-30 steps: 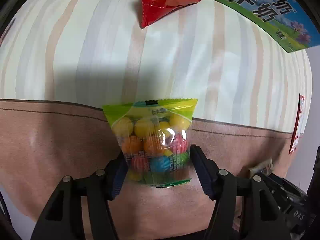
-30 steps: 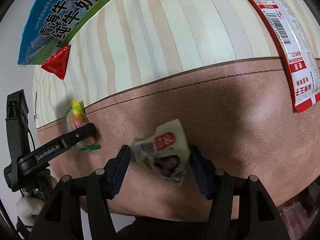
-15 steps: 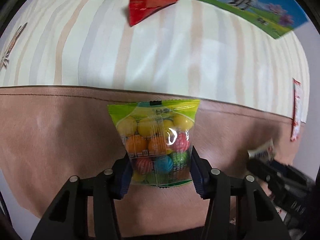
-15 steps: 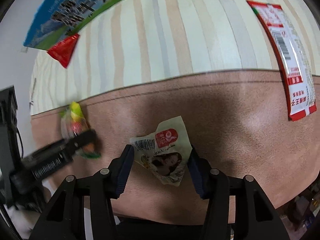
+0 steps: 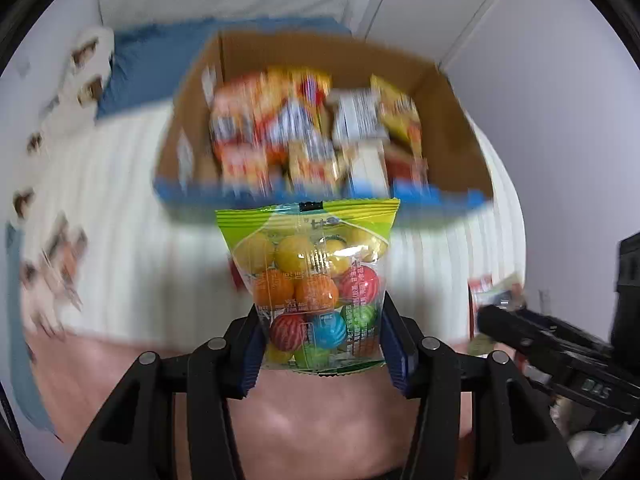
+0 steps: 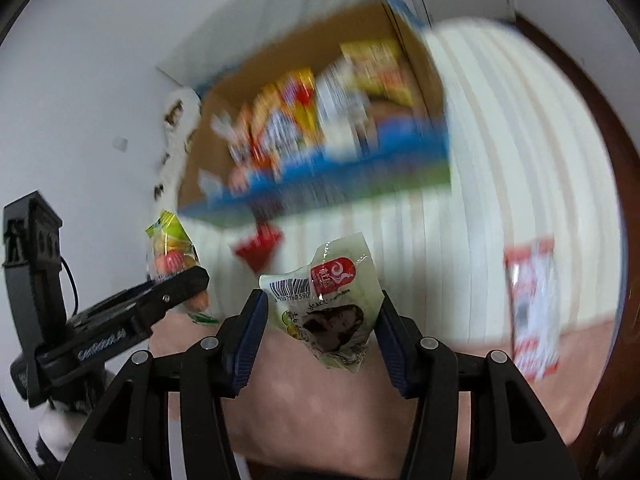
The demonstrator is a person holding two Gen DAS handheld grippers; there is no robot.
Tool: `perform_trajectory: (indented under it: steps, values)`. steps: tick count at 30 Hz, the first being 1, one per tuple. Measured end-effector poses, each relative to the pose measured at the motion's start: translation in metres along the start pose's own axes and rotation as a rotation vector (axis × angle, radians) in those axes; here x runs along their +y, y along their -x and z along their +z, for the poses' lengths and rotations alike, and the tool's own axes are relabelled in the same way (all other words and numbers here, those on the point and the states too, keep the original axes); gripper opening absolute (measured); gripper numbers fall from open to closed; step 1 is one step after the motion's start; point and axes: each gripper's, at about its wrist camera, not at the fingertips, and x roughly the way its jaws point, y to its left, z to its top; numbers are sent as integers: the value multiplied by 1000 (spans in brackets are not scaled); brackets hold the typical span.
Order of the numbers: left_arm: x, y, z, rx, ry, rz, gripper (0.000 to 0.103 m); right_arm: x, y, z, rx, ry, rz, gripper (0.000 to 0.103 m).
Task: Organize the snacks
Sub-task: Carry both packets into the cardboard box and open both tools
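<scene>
Gumball packet (image 5: pixel 316 284), clamped in the left gripper (image 5: pixel 320 344), and pale snack pouch (image 6: pixel 328 312), pinched in the right gripper (image 6: pixel 320 332), now face the far, snack-filled cardboard box (image 5: pixel 452 120). Both were raised from the tabletop (image 5: pixel 120 208) a second ago; deposit is likely next.

Both grippers raised side by side, each clamped on a packet.

The left gripper (image 5: pixel 322 344) has its 2 blue-padded fingers (image 5: pixel 251 350) closed on a gumball bag (image 5: pixel 316 292). The right gripper (image 6: pixel 320 332) pinches a pale snack pouch (image 6: pixel 330 304) that sits tilted between its pads, held just beside the left.
</scene>
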Motion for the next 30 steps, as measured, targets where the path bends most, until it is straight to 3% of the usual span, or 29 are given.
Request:
perform_trajectory:
  steps: [4, 8, 16, 20, 21, 23, 27, 30]
  values:
    - [-3, -4, 66, -30, -53, 99, 48, 18, 6, 54, -69, 48, -29, 56]
    - [6, -30, 107, 21, -110, 205, 48, 29, -14, 109, -78, 78, -89, 56]
    - [45, -107, 124, 199, -136, 331, 48, 14, -91, 156, 23, 95, -219, 56]
    - [58, -128, 119, 252, -106, 291, 49, 3, -123, 163, 98, 92, -231, 61]
    - [60, -131, 119, 258, -95, 284, 52, -1, -133, 163, 132, 88, -235, 76]
    - [64, -131, 119, 251, -67, 250, 63, -1, -142, 163, 161, 94, -214, 90]
    - [69, -127, 122, 234, -7, 175, 85, 8, -146, 162, 179, 115, -226, 96]
    - [68, -125, 124, 223, 8, 170, 90, 9, -142, 162, 180, 107, -229, 96]
